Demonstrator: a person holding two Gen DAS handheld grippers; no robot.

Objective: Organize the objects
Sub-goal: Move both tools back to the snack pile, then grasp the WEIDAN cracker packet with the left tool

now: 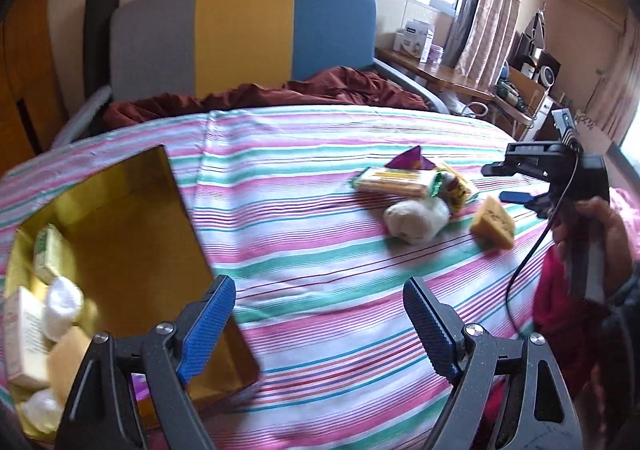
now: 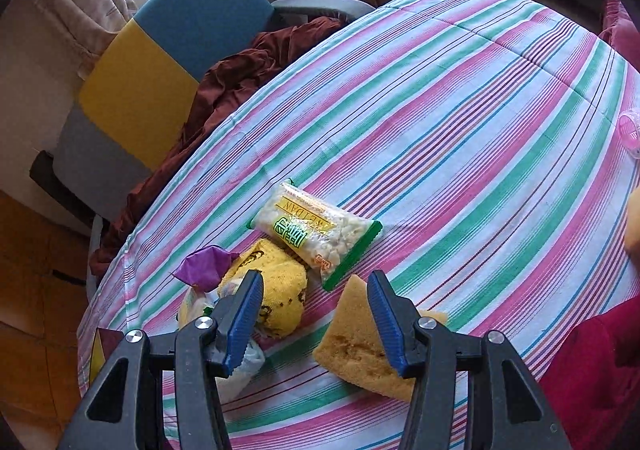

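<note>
A gold box [image 1: 132,218] lies open at the left on the striped bed [image 1: 320,250], with a green packet [image 1: 50,254], a white sock ball [image 1: 62,304] and other small items inside. My left gripper [image 1: 318,284] is open and empty beside the box's near corner. Farther right lie a snack packet [image 1: 394,182], a white sock ball [image 1: 416,218] and a yellow sponge wedge [image 1: 493,223]. My right gripper [image 2: 315,275] is open low over this pile. The sponge wedge [image 2: 352,334] lies partly under its right finger, and a yellow sock [image 2: 280,290] sits by its left finger. The pads press on nothing.
A purple wrapper [image 2: 204,260] and the snack packet [image 2: 316,230] lie just beyond the right fingertips. A dark red blanket [image 1: 320,86] is bunched at the grey, yellow and blue headboard [image 1: 244,34]. A cluttered desk [image 1: 460,78] stands past the bed. A hand [image 1: 596,218] holds the right gripper.
</note>
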